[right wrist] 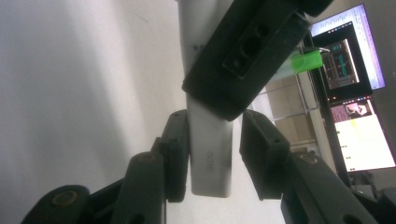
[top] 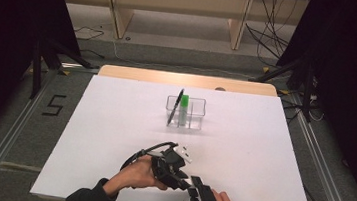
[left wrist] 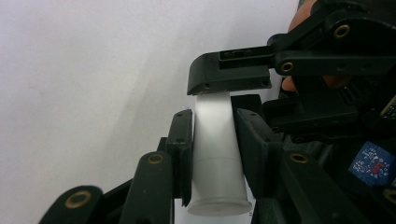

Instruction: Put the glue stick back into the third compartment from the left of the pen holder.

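A white marker (left wrist: 217,154) lies across my left gripper (left wrist: 212,126), which is shut on its round barrel with both pads pressed against it. In the high view that gripper (top: 172,164) hovers near the table's front edge, and the marker's white tip (top: 184,154) pokes out of it. My right gripper (right wrist: 215,126) has the marker's flat end (right wrist: 210,154) between its jaws. Its left pad touches the marker, while a thin gap shows at the right pad. From the left gripper view, one jaw of the right gripper (left wrist: 229,91) rests over the marker's far end.
A clear divided holder (top: 196,113) stands mid-table with a green marker (top: 184,106) and a black pen (top: 176,106) upright in it. The white table sheet (top: 113,124) spreads around. Lit screens (right wrist: 355,93) stand beyond the table. Metal rails (top: 6,138) flank both sides.
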### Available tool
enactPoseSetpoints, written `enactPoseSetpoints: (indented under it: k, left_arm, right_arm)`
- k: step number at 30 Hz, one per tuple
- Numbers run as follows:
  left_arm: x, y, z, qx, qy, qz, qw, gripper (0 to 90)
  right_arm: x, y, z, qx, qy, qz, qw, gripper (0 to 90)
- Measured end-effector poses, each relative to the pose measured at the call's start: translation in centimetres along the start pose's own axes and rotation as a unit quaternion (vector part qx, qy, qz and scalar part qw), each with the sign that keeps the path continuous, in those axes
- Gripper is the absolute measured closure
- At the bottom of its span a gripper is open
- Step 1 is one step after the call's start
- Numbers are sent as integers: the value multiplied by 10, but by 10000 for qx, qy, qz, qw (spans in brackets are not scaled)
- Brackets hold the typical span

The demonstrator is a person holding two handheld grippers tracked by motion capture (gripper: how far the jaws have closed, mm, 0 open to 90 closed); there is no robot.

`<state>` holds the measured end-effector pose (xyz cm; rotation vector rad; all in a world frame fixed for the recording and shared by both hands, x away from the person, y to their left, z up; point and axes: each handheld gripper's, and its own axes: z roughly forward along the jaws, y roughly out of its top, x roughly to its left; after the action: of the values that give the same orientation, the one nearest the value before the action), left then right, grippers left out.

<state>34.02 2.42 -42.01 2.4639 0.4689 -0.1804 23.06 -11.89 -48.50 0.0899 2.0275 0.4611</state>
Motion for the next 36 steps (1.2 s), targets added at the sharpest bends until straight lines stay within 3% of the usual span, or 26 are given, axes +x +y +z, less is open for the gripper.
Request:
enactPoseSetpoints:
  k: [6,7,19,26,27,36]
  left_arm:
    - [1,0,-1,-23,-28,-31,10000,672]
    - [1,0,-1,-20,-37,-59,10000,672]
    - [4,-2,3,46,-128,-150,9998,657]
    - [5,-3,-3,-49,-103,-172,9998,470]
    - [5,-4,-6,-117,-99,-214,9997,411]
    - [12,-12,-22,-283,-53,-287,9992,325]
  right_arm:
    - [2,1,0,17,-58,-112,9999,684]
    - [3,1,0,27,-93,-224,9997,692]
    - [7,1,2,77,-135,-532,9985,710]
    - [5,0,1,25,-147,-426,9990,712]
    - [5,0,0,18,-155,-408,9990,713]
    - [4,-1,0,32,-150,-358,9992,713]
